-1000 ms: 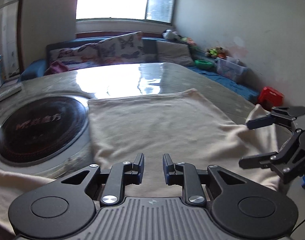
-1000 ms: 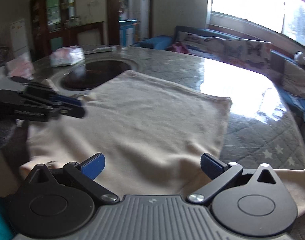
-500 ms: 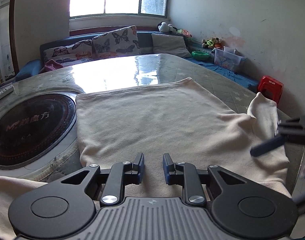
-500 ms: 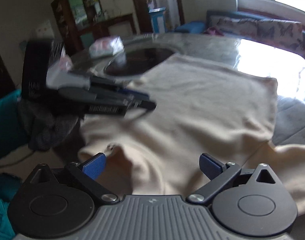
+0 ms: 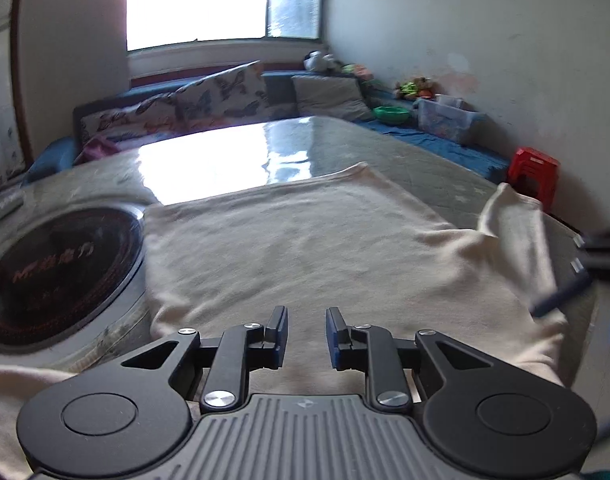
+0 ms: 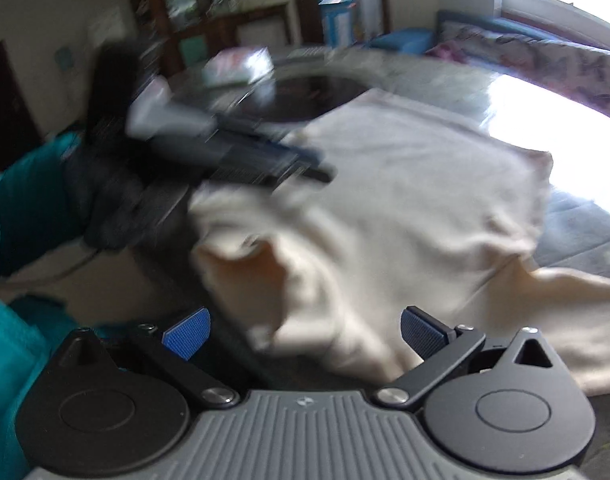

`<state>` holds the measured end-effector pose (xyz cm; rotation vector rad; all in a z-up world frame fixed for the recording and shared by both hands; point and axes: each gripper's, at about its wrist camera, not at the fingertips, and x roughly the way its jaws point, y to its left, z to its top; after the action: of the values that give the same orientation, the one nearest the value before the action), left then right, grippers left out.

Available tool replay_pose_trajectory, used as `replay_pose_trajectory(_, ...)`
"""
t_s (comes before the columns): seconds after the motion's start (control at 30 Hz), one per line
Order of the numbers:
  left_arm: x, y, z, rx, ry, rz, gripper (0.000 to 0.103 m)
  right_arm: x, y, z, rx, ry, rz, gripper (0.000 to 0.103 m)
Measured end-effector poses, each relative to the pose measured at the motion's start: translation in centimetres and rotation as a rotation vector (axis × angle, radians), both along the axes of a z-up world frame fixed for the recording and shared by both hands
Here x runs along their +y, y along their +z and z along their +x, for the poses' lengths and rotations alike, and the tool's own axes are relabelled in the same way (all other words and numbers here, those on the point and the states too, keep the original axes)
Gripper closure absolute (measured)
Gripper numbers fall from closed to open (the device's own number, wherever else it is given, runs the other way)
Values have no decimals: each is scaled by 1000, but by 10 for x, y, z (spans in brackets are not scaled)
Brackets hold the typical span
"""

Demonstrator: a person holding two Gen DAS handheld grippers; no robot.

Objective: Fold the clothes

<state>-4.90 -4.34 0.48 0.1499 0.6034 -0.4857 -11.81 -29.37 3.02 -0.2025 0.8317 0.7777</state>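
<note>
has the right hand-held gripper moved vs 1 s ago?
Yes. In the right wrist view the cream garment and dark round hob now sit higher and farther off, so the right hand-held gripper pulled back toward the near table edge.

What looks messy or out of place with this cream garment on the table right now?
The cream garment isn't flat: its near corner is bunched and curled up, one part trails off the table edge, and its left side laps the dark round cooktop.
</note>
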Motion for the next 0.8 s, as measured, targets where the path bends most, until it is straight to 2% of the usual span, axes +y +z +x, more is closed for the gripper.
replay_pose_trajectory(0.17, -10, -2, -20, -11, -120, 21, 80, -19, 7, 20, -100, -186, -10, 0)
replay_pose_trajectory(0.23, -11, -4, -30, -19, -175, 32, 80, -19, 3, 25, -122, -224, -28, 0)
replay_pose_trajectory(0.47, -7, -13, -48, -14, -256, 63, 80, 8, -15, 31, -165, -166, -84, 0)
replay_pose_trajectory(0.67, -2, -9, -47, 6, -248, 44, 79, 20, -26, 14, -209, -100, -158, 0)
replay_pose_trajectory(0.8, -2, 0, -41, 0, -237, 8, 74, -5, -19, 13, -182, -175, -108, 0)
